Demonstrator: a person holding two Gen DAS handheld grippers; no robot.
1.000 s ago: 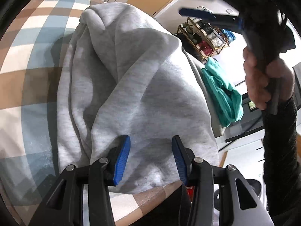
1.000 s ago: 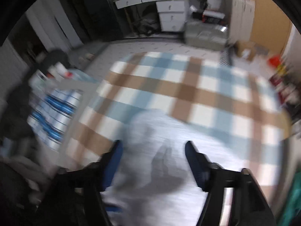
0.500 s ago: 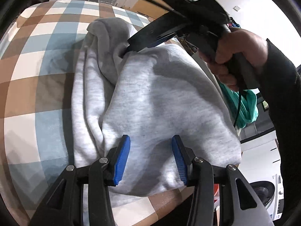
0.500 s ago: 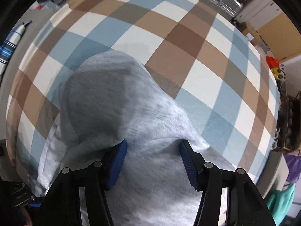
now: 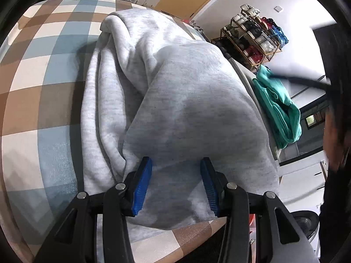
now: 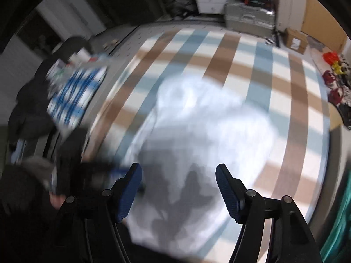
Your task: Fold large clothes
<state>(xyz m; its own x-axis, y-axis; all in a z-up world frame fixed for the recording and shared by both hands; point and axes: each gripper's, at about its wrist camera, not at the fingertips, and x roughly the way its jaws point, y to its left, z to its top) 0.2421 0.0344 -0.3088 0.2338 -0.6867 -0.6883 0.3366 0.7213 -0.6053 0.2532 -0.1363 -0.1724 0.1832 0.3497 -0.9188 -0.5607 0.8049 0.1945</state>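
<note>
Sweatshirt [image 5: 193,109] fabric is now lying in a soft grey bundle on the checked table [image 5: 43,70], near the edge closest to me. Half a second ago my right claw was down low on it, reaching over the top part. Now that claw has pulled up and away, and its picture is blurry, so I think it is moving fast. One second ago the cloth was puffed up higher; now the far part looks tucked over and the pile is flatter and narrower. I think that means one fold is done, and the bundle may need one more fold or just a pat to make it neat. My left gripper [image 5: 176,184] sits low over the near end of the bundle, pointing along it, and it has hardly moved. Its blue pads [image 5: 142,184] are apart and hold nothing; whether they touch the cloth I cannot tell. My right gripper [image 6: 178,190] hangs high above the bundle, looking down, with its jaws wide apart and empty. A green garment [image 5: 278,107] hangs off to the right, well apart from the table.
</note>
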